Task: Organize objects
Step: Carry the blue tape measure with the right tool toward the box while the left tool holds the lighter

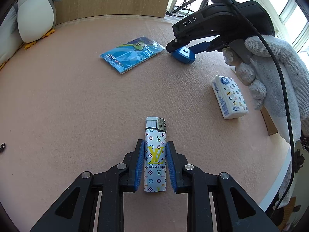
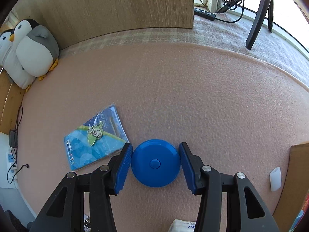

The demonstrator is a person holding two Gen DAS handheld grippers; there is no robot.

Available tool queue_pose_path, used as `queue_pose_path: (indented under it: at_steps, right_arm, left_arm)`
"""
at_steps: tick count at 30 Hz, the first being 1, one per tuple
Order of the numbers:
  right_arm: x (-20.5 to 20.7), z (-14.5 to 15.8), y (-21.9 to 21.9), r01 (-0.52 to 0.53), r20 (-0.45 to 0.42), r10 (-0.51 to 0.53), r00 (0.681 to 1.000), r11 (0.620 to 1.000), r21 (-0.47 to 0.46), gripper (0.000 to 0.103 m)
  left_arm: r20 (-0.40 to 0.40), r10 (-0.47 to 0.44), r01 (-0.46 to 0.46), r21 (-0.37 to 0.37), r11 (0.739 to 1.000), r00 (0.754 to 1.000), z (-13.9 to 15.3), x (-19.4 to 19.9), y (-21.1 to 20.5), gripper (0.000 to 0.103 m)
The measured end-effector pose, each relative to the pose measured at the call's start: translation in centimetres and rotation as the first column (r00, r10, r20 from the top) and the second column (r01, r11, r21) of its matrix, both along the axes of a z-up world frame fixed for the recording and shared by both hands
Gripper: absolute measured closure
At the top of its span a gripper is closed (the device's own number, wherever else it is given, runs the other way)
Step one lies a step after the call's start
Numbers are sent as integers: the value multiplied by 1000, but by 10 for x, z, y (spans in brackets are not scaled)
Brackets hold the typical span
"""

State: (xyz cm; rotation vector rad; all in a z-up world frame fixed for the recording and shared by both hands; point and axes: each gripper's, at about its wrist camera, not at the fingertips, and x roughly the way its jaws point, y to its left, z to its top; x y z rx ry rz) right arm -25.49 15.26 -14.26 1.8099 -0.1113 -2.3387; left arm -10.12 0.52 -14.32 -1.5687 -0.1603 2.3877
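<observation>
The left gripper [image 1: 155, 164] straddles a white rectangular lighter printed with multicoloured monogram motifs [image 1: 155, 154], which lies flat on the pink textured foam mat [image 1: 77, 116]; the lighter's lower body sits between the two blue ribbed pads, and its grey cap and metal top point away from the camera, beyond the fingertips. The left pad appears to touch the lighter's edge, while a thin gap shows at the right pad (so the jaws are narrowly parted around it rather than clamped). The lighter body carries a large yellow logo across its middle and a line of dark lettering beneath. In the right wrist view, the right gripper [image 2: 155, 162] brackets a round blue plastic disc with a small central button [image 2: 155, 162], also flat on the mat; both blue pads stand just beside the disc's rim, the left pad at or nearly at the edge and the right pad with a slight gap, so the jaws are open to about the disc's width. A blue plastic-wrapped booklet with a green cartoon figure [image 2: 95, 138] lies just left of the disc. A white tissue pack with printed stars [image 1: 229, 96] lies well to the right of the lighter, near a white-gloved hand [image 1: 270, 77].
</observation>
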Motion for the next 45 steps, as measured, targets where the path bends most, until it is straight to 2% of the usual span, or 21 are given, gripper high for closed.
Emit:
queue_pose_path:
  at_steps: [10,17,24,30,39,45]
  right_arm:
    - [79,-1,-30,-135,6,135,991,991,-11,57]
    - [130,-2,-25,-147,-8,147,989,988,-40,57]
    - [179,-4,-37,-226,-79,234,969,969,98,57]
    - [201,-4,-35,-250,-117,268,956,956,151,57]
    - [213,5,-16,-206,-143,217,966,975,88,57]
    - [224,27,10,-149,-179,155,972,988,49,57]
  left_arm:
    - [-5,4,-4,-5,1000,1000,4,13,-2,78]
    - [-7,5,-5,-18,1000,1000,7,18,0,78]
    - [-7,7,-7,-37,999,1000,7,28,-2,78]
    - [-8,12,-12,-44,999,1000,3,27,-1,78]
    - [-8,25,-25,-30,999,1000,7,30,2,78]
    - [-25,9,-10,-10,1000,1000,20,30,15,78]
